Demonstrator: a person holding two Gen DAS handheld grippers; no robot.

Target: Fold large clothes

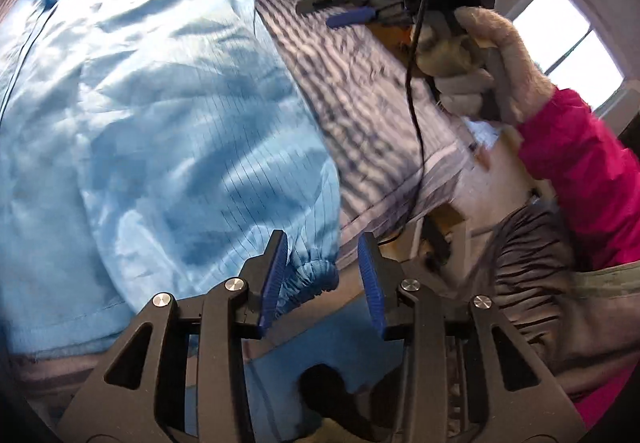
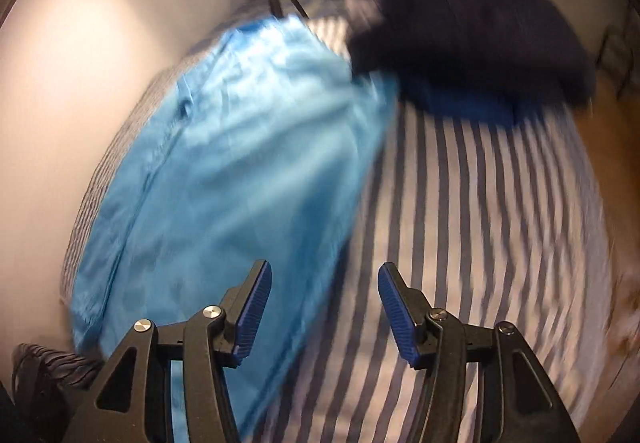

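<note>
I am working over a bed dressed in a blue-and-white striped sheet (image 2: 472, 227), with a pale wall on one side and a bright window (image 1: 576, 39) on the other. The light blue garment (image 1: 152, 103) is lying spread across the sheet, its long axis running away from me toward a dark navy pile (image 2: 460, 27) at the far end.

The relation I am watching: the elastic cuff (image 1: 308, 277) of the garment is sitting just ahead of my left gripper (image 1: 324, 255), against its left pad (image 1: 274, 279) and clear of the right one. The jaws are standing apart, gripping nothing, so the cuff is lying free on the sheet.

My right gripper (image 2: 324, 307) is also hanging open and empty; in its blurred view, the garment's edge is lying to the left of the jaws and bare stripes are under them. In the left wrist view it is hovering well beyond the garment's side edge, carried by a gloved hand (image 1: 480, 55) in a pink sleeve (image 1: 580, 163).

I judge the left hand nearer to the cloth, so the next fold probably starts there.
</note>
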